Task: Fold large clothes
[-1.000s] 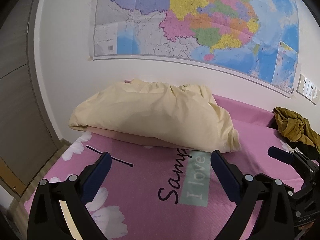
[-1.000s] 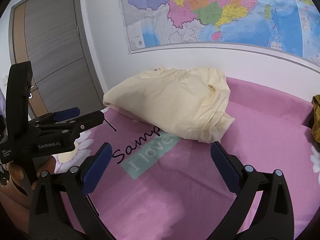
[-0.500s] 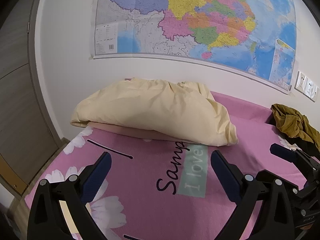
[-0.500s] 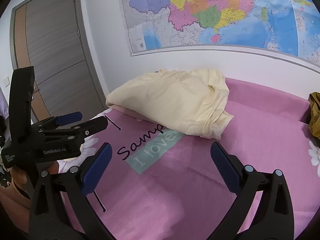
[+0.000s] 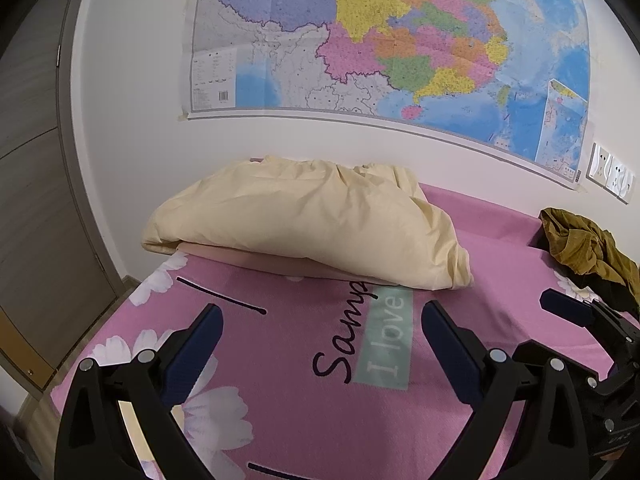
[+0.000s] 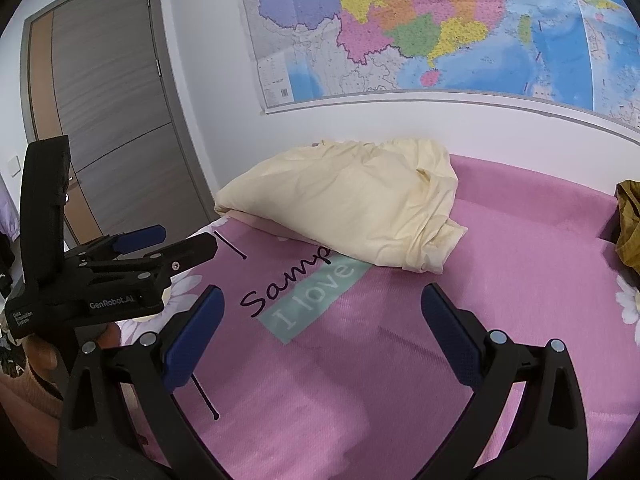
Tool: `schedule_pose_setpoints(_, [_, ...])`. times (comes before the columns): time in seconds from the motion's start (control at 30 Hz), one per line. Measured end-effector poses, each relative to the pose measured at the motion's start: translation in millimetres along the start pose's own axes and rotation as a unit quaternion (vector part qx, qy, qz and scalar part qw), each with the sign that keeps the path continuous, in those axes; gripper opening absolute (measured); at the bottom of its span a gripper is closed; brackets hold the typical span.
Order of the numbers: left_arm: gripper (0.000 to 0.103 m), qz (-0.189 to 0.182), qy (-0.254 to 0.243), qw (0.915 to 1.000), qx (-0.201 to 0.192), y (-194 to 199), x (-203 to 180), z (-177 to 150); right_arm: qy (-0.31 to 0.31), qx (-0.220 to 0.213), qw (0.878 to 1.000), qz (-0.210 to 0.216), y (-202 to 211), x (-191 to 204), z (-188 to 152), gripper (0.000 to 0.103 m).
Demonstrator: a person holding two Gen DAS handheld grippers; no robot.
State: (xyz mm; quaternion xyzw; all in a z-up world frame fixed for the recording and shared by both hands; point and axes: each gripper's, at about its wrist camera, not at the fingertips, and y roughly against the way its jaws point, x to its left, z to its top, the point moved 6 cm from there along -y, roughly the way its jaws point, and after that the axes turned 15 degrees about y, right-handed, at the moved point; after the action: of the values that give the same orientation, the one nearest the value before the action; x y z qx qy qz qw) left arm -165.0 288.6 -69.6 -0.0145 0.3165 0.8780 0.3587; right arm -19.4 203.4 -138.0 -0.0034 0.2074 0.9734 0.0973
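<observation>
A cream-yellow cloth bundle (image 5: 304,220) lies bunched on the pink bed sheet (image 5: 320,400) against the wall, over a flat pale-pink layer. It also shows in the right wrist view as the cream bundle (image 6: 348,216). A crumpled olive-green garment (image 5: 580,244) sits at the bed's right, only its edge (image 6: 628,220) showing in the right wrist view. My left gripper (image 5: 320,320) hovers open over the sheet, short of the bundle, holding nothing. My right gripper (image 6: 320,312) is open and empty too. Each gripper appears in the other's view: the right gripper (image 5: 568,308), the left gripper (image 6: 160,248).
A large colourful map (image 5: 400,40) hangs on the white wall behind the bed. A grey door (image 6: 104,120) stands to the left. Wall sockets (image 5: 612,176) sit at the right. The sheet carries printed words (image 6: 304,292) and white flowers (image 5: 216,412). A hand (image 6: 44,360) holds the left gripper.
Both grippers have drawn back a little from the cream bundle, so more sheet shows in front of them. Both stay open. The cloth has not moved.
</observation>
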Motion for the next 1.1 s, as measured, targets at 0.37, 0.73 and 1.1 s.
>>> schedule_pose_setpoints(0.37, [0.096, 0.002, 0.0, 1.0, -0.005, 4.5, 0.6, -0.5, -0.004, 0.001, 1.0, 0.001, 1.1, 0.8, -1.1, 0.097])
schedule_pose_setpoints(0.73, [0.096, 0.001, -0.002, 0.9999, -0.01, 8.3, 1.7, 1.0, -0.003, 0.0, 1.0, 0.001, 1.7, 2.0, -1.2, 0.097])
schedule_pose_setpoints(1.1, [0.096, 0.001, -0.003, 1.0, -0.009, 8.7, 1.1, 0.5, -0.005, -0.003, 1.0, 0.001, 3.2, 3.0, 0.2, 0.097])
